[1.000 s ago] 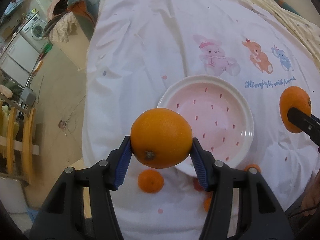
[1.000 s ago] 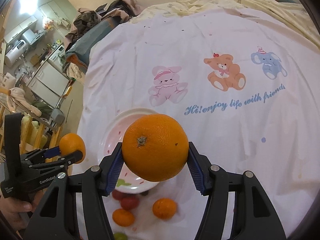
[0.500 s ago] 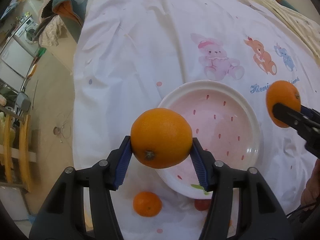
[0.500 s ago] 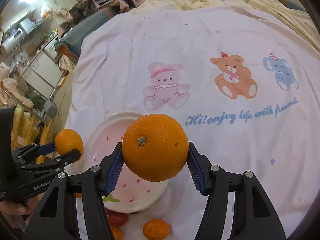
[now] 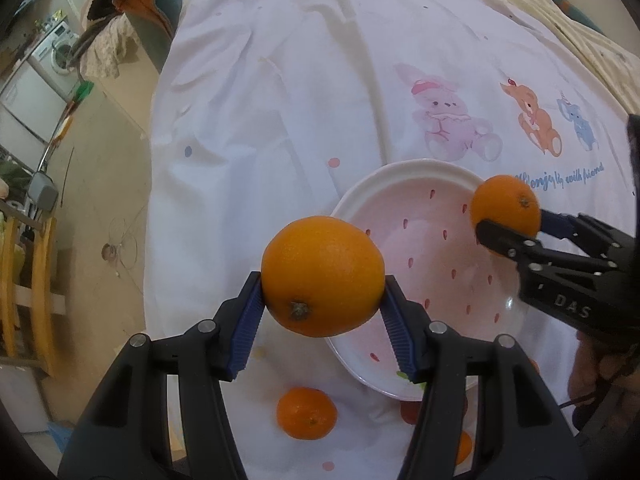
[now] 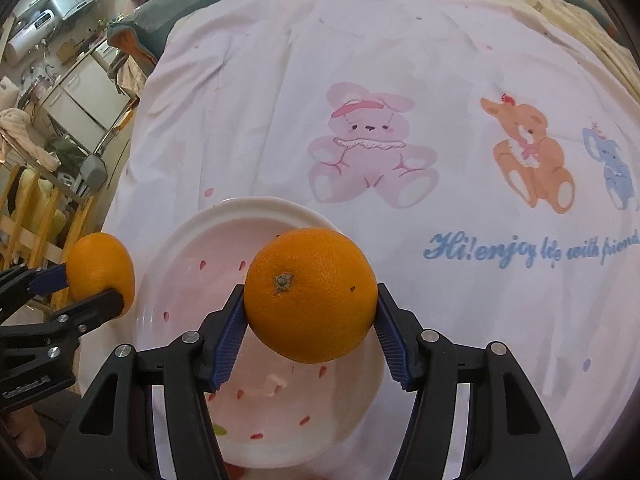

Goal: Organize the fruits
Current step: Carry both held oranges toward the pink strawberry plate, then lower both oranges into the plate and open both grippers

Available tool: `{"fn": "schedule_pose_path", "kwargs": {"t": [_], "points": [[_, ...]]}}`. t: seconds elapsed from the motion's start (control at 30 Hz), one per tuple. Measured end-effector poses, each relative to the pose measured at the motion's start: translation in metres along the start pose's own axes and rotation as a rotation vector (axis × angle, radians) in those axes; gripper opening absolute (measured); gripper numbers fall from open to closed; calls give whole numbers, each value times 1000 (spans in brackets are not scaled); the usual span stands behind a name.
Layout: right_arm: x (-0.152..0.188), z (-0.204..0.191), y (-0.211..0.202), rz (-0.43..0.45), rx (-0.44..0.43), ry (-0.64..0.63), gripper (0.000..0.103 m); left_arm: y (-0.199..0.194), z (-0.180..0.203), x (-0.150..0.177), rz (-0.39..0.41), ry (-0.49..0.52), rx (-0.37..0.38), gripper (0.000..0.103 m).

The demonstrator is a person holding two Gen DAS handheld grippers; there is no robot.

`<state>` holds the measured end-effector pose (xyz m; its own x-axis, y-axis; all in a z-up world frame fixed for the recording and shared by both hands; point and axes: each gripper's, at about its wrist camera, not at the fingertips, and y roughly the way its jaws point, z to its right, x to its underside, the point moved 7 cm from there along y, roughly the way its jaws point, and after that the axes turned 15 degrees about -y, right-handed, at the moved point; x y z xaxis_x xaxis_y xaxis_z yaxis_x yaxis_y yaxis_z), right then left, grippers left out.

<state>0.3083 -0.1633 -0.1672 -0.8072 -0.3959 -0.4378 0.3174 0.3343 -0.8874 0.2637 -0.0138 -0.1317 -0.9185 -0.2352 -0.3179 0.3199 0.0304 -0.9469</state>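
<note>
A: The left gripper is seen pinching an orange across its widest part, blue pads pressed to either flank, stem end turned toward the camera. It is held just off the plate's near-left rim.

B: And the right gripper is clamped on a second orange the same way, carried above the plate.

A: Firm, round fruit, it would be judged; some weight, and a dimpled peel that the ribbed pads should bite well. The grip at the middle is the safe one; nearer either end, the orange could be squeezed out.

B: Agreed, and only moderate pressure is called for, since the peel can bruise. The plate looks ceramic, so a gentle lowering is advised, not a drop.

A: Beyond the plate's near edge, a small tangerine is lying on the white cloth, with something red partly hidden just beside it.

B: The plate itself is seen bare, only printed seeds inside. Round fruit may roll once released there.
</note>
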Motion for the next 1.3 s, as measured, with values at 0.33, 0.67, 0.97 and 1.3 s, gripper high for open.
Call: {"fn": "schedule_pose_path", "kwargs": {"t": [0.33,0.67,0.97,1.3], "points": [[10,-13,25,-80,-32,-40,64,5,0,1,-5,6,-10,54],[4,-11,12,-20,-72,-2,82,14,0,2,-12,-12,4,54],[5,19,-32,80,-53,104,88,26,26,4,-33,8,52,54],[13,37,-63,130,-49,168,88,52,51,0,-55,49,50,55]]}}
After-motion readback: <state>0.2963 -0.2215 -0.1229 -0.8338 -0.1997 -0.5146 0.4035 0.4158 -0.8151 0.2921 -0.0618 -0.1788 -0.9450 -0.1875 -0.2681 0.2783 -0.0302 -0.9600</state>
